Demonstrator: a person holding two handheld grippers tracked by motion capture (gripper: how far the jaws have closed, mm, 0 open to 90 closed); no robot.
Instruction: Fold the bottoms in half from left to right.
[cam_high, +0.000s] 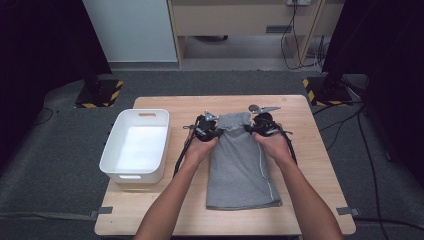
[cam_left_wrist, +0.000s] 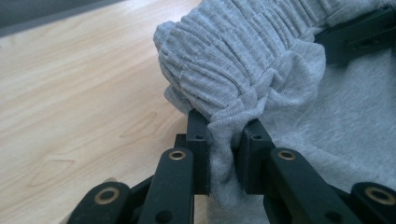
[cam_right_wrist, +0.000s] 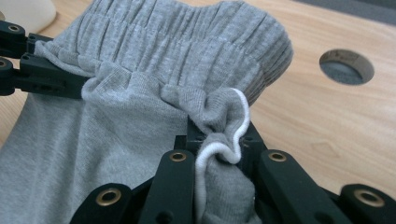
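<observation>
Folded grey sweatpants (cam_high: 240, 165) lie lengthwise on the wooden table (cam_high: 300, 200), with the ribbed waistband (cam_high: 235, 119) at the far end. My left gripper (cam_high: 207, 126) is shut on the left side of the waistband (cam_left_wrist: 233, 74), the fabric bunched between its jaws. My right gripper (cam_high: 262, 125) is shut on the right side, pinching grey cloth and a white side stripe (cam_right_wrist: 236, 135). In the left gripper view my gripper (cam_left_wrist: 224, 149) bites just below the ribbing. In the right gripper view my gripper (cam_right_wrist: 219, 144) holds the fold, and the other gripper (cam_right_wrist: 42, 77) shows at far left.
A white plastic bin (cam_high: 135, 145) stands at the table's left, empty. A round hole (cam_right_wrist: 346, 66) in the tabletop lies beyond the waistband to the right. Black stands with hazard-striped bases (cam_high: 100, 95) sit on the floor behind the table.
</observation>
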